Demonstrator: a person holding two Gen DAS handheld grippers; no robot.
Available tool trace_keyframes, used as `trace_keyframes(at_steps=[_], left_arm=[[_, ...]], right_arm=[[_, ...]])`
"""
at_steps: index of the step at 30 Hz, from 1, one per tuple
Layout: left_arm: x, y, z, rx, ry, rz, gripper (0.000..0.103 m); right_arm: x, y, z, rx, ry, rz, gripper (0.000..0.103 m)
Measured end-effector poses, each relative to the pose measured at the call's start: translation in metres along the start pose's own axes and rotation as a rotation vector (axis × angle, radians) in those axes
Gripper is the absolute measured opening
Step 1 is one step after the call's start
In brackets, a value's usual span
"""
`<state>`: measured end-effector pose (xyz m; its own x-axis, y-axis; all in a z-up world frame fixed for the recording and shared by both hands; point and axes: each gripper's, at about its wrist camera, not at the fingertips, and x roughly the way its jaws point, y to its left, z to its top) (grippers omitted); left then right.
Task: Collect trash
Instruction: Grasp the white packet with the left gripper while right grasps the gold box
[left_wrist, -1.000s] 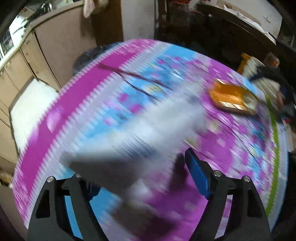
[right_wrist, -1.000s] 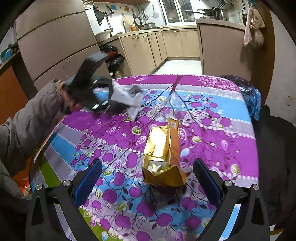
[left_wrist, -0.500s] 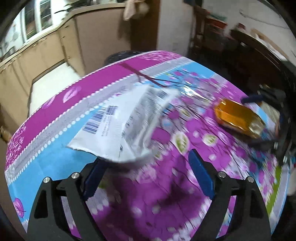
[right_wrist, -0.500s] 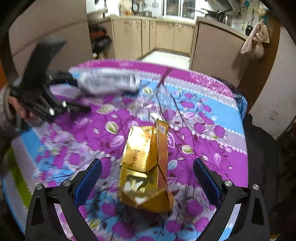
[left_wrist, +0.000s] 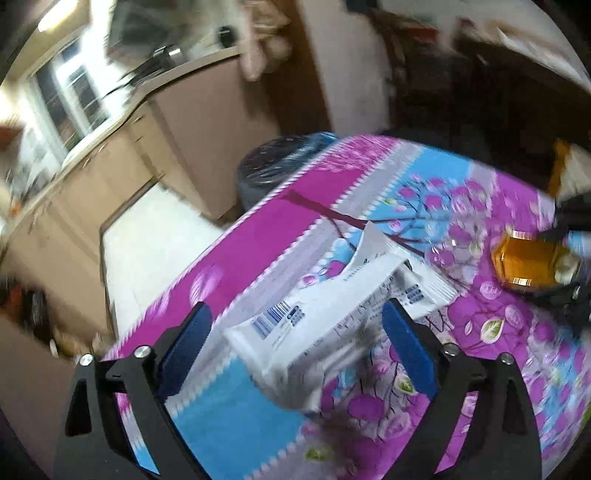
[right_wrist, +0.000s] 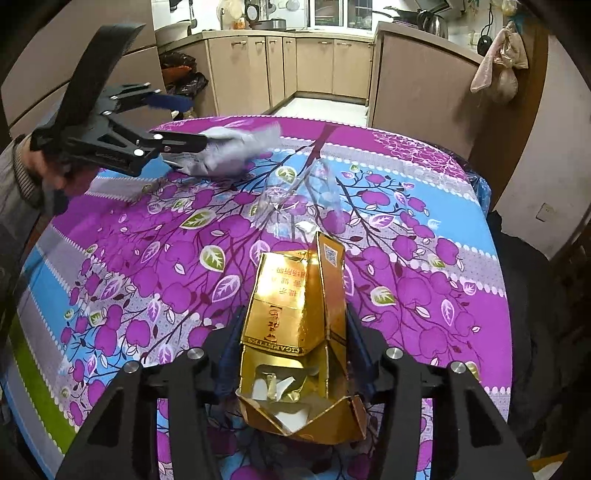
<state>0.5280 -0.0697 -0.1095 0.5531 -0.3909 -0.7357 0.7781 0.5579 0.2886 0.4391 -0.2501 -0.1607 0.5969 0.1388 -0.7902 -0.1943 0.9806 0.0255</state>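
Right gripper's got the gold box, left one's open around the white wrapper

Right gripper (right_wrist: 291, 354) has its jaws squeezed in on both sides of the torn gold cigarette box (right_wrist: 295, 332), which runs toward 12 o'clock over the floral tablecloth (right_wrist: 406, 266). Left gripper (left_wrist: 295, 343) is spread wide, nothing pinched, with the white wrapper (left_wrist: 325, 317) lying between the fingers and trailing toward 1 o'clock. A crinkly clear plastic wrap (right_wrist: 303, 192) lies at 12 o'clock past the box.

Tablecloth (right_wrist: 406, 295) magenta, blue, grey stripes with purple leaf-branch print, green band at 8 o'clock. Carton (right_wrist: 295, 332) shiny gold; wrapper (left_wrist: 332, 317) white, blue barcode.
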Motion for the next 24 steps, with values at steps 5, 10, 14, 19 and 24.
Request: trace_keyframes(at_steps=[5, 10, 14, 19, 24], left_arm=[[0.021, -0.004, -0.003, 0.12, 0.04, -0.045, 0.091], [0.017, 0.004, -0.013, 0.1, 0.072, -0.129, 0.086], [0.01, -0.005, -0.019, 0.076, 0.081, -0.156, 0.061], [-0.002, -0.024, -0.033, -0.016, 0.089, -0.102, 0.05], [-0.016, -0.033, -0.045, -0.215, 0.103, -0.071, 0.038]], right_arm=[[-0.002, 0.002, -0.002, 0.005, 0.001, 0.039, 0.069], [0.0, 0.011, -0.004, -0.034, -0.018, 0.022, 0.075], [0.001, 0.009, -0.002, -0.03, -0.033, 0.014, 0.064], [-0.001, 0.005, -0.005, -0.003, -0.044, -0.002, 0.051], [-0.005, 0.011, -0.009, 0.009, -0.042, -0.025, 0.05]])
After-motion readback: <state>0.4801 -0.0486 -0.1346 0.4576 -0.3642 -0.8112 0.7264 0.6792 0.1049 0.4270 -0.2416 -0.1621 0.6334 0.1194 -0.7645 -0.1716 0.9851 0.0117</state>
